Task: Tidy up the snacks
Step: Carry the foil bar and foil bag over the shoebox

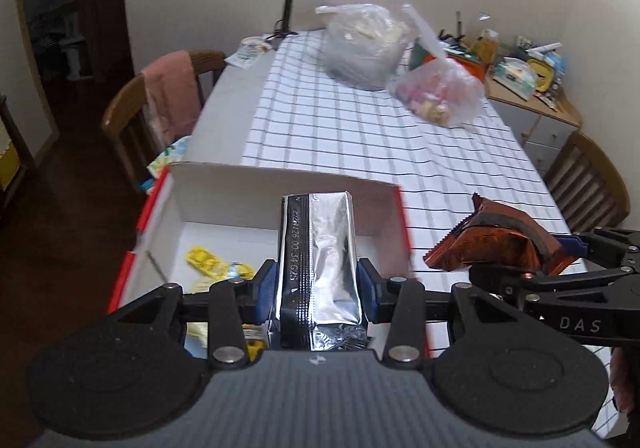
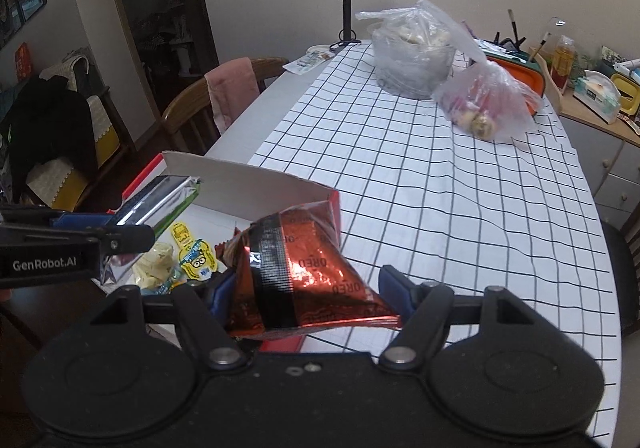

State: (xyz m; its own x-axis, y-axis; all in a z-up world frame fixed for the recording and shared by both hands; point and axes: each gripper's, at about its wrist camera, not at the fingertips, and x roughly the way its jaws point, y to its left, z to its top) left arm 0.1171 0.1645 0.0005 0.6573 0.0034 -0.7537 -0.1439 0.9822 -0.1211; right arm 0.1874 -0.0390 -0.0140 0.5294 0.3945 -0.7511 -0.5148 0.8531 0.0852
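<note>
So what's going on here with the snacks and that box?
A person is sorting snacks with two handheld tongs. The left tongs are shut on a silver foil packet, held over the open white cardboard box with red sides, which already holds a few small yellow snack packs. The right tongs grip a shiny red Oreo wrapper beside the box's right edge, above the black-checked white tablecloth. Neither is in the box yet.
</note>
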